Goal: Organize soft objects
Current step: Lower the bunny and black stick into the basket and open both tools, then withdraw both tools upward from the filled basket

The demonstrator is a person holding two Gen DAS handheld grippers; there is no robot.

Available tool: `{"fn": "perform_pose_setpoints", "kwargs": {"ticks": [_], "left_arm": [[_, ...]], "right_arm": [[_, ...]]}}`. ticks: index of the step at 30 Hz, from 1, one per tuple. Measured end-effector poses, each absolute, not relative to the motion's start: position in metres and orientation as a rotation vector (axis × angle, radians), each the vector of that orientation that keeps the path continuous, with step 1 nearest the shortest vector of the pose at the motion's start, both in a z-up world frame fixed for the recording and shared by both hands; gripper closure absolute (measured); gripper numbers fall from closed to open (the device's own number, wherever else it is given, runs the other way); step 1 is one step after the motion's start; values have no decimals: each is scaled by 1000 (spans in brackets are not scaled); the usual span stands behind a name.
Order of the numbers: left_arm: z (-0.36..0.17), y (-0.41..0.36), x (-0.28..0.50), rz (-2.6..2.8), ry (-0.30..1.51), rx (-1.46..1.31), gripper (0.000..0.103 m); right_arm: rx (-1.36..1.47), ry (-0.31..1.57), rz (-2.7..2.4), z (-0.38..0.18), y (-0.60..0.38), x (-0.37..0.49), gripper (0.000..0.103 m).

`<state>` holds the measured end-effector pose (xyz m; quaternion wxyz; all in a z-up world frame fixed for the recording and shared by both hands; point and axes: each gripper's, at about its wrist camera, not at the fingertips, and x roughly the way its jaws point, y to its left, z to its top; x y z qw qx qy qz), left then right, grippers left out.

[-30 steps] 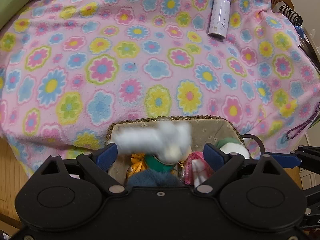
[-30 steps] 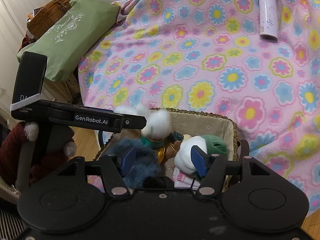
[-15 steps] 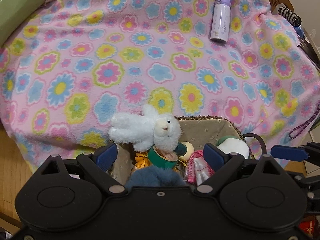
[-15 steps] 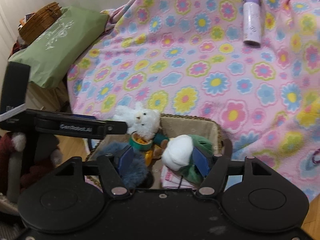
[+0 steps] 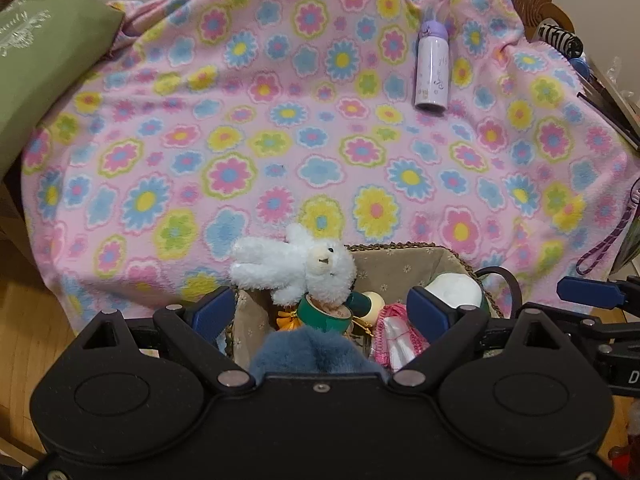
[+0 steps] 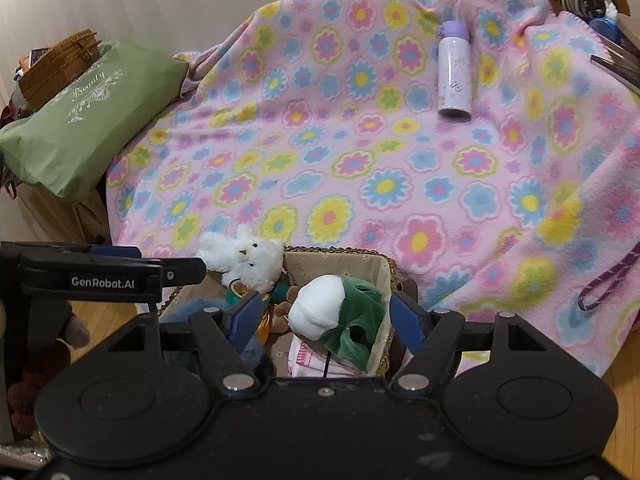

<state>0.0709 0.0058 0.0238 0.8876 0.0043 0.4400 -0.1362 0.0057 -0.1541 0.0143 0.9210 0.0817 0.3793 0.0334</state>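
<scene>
A woven basket [image 5: 404,268] [image 6: 340,258] with beige lining stands against the front of the flowered bed. A white plush bunny [image 5: 298,266] [image 6: 244,258] lies on top of its far left corner, over a green-collared toy [image 5: 324,314]. A blue furry toy [image 5: 316,350], a pink and white cloth [image 5: 394,330] and a white and green plush [image 6: 340,320] lie in the basket too. My left gripper [image 5: 322,312] is open and empty above the basket. My right gripper [image 6: 326,322] is open and empty above it too.
A pink flowered blanket [image 5: 320,140] covers the bed. A lilac bottle [image 5: 432,70] [image 6: 454,74] lies at its far right. A green pillow [image 6: 84,120] and a wicker basket [image 6: 56,66] are at the left. A purple strap [image 6: 608,276] hangs at the right edge.
The white bunny fell out of my left gripper and settled on the basket's corner. Both grippers have pulled back and up from the basket.
</scene>
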Motion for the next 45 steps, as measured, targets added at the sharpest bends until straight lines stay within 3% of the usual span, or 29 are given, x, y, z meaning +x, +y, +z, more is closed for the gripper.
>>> {"fn": "perform_pose_setpoints", "kwargs": {"ticks": [17,19,27,45], "left_arm": [[38,4,21,-253,826,0,10],[41,5,17,-232,813,-2,5],[46,8,8,-162,772,13,4],[31,9,12,-125,880,15,4]], "right_arm": [[167,660,12,28,-156,-38,0],[152,659,-1,31,-154,-41,0],[103,686,-26,29,-149,-43,0],[117,767,-77,18,-152,-39,0]]}}
